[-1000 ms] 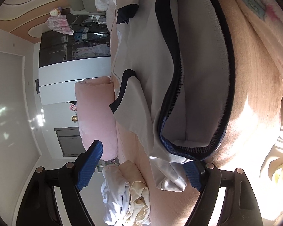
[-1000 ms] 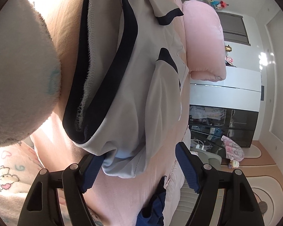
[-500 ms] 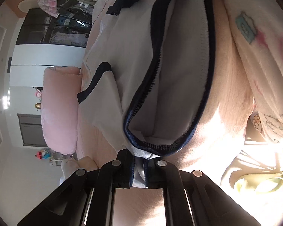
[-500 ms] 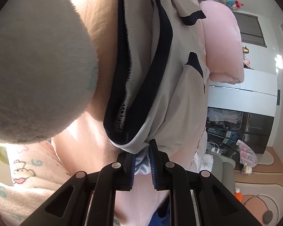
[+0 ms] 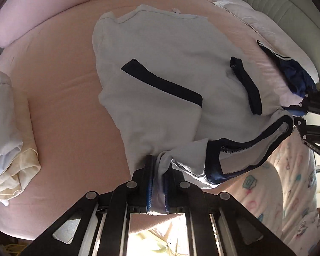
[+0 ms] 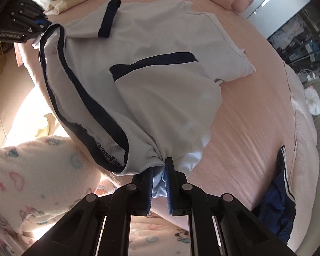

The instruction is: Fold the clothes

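A pale grey short-sleeved shirt [image 5: 160,49] with navy trim lies spread on the pink bed [image 5: 64,85]. Its navy-edged hem [image 5: 256,136] is lifted off the sheet. My left gripper [image 5: 159,162] is shut on one bunched corner of that hem. In the right wrist view the shirt [image 6: 160,42] hangs from my right gripper [image 6: 160,166], whose jaws are closing with the other hem corner pinched between the blue pads. Each gripper shows in the other's view: the right gripper [image 5: 296,117] at the right edge, the left gripper [image 6: 40,24] at the top left.
A pile of white and cream clothes [image 5: 8,138] sits at the bed's left side, by a pink pillow [image 5: 42,6]. A dark blue garment [image 6: 275,202] lies on the right part of the bed. A patterned fleece blanket [image 6: 32,170] lies under the raised hem.
Both grippers went from open around the hem to shut on it. Both then rose and rolled, lifting the hem, so the whole shirt now shows below them.
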Demonstrator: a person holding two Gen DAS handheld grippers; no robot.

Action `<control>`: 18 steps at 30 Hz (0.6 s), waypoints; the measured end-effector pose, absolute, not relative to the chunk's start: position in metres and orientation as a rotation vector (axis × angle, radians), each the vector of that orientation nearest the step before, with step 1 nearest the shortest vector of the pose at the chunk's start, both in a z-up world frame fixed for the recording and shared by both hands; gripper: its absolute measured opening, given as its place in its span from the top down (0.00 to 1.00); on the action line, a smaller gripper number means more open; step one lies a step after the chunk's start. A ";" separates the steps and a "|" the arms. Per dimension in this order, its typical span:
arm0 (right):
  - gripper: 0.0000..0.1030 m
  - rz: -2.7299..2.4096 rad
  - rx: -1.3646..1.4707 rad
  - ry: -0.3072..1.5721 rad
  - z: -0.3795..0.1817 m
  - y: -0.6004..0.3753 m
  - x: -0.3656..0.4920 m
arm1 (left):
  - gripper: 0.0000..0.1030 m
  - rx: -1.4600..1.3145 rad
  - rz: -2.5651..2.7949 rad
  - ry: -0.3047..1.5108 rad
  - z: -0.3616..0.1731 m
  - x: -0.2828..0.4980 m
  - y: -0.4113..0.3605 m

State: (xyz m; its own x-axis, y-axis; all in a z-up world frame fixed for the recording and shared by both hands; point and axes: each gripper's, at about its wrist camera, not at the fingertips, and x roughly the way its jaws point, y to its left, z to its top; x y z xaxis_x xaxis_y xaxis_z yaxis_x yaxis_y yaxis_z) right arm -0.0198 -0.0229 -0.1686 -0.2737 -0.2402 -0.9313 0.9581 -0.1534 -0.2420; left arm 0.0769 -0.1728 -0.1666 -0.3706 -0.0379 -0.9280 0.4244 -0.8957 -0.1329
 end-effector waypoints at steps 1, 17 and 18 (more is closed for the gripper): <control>0.91 -1.615 0.987 1.085 -0.163 -0.024 -0.026 | 0.94 1.551 -2.340 0.554 -0.163 0.075 -0.177; 0.91 -1.650 1.012 0.924 -0.133 -0.065 -0.068 | 0.93 1.575 -2.339 0.723 -0.156 0.029 -0.226; 0.90 -1.651 1.009 0.906 -0.130 -0.061 -0.068 | 0.93 1.581 -2.332 0.736 -0.157 0.026 -0.228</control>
State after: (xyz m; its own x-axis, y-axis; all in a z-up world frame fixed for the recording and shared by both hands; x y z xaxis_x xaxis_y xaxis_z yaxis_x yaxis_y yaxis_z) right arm -0.0681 -0.0613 -0.1302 -0.1936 -0.3449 -0.9184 0.9600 -0.2597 -0.1049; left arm 0.0264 -0.2277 -0.1572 -0.3919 0.0883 -0.9158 0.4536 -0.8475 -0.2758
